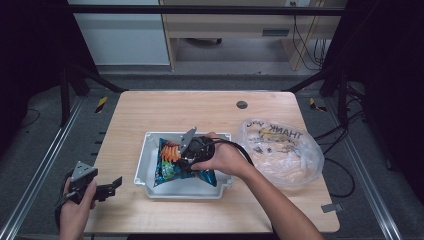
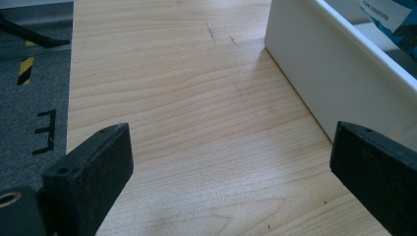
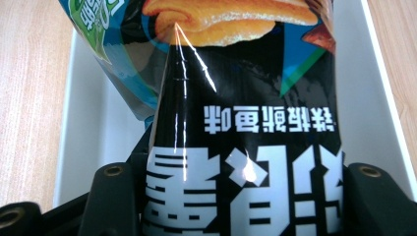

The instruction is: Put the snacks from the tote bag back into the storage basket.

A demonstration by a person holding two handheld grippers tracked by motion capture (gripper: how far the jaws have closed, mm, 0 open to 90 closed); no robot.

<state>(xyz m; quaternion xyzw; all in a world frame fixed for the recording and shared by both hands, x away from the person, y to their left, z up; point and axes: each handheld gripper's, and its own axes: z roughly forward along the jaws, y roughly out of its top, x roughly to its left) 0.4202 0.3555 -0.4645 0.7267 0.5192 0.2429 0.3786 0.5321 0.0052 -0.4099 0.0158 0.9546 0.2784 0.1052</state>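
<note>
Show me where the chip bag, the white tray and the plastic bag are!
chip bag [image 1: 170, 162], high view, on its blue front.
white tray [image 1: 142, 165], high view, on its left wall.
plastic bag [image 1: 292, 155], high view, on its crumpled middle.

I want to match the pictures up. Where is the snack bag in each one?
High view: snack bag in the middle, in the white tray, under the right gripper.
Left gripper view: top right corner, behind the tray wall.
Right gripper view: centre, clamped between the jaws.
Shared landmark: the white tray.

A snack bag [image 1: 172, 162] is held in a tray [image 1: 142, 167] near the table's [image 1: 150, 107] front edge. A plastic bag [image 1: 285, 150] is laid by the right edge.
</note>
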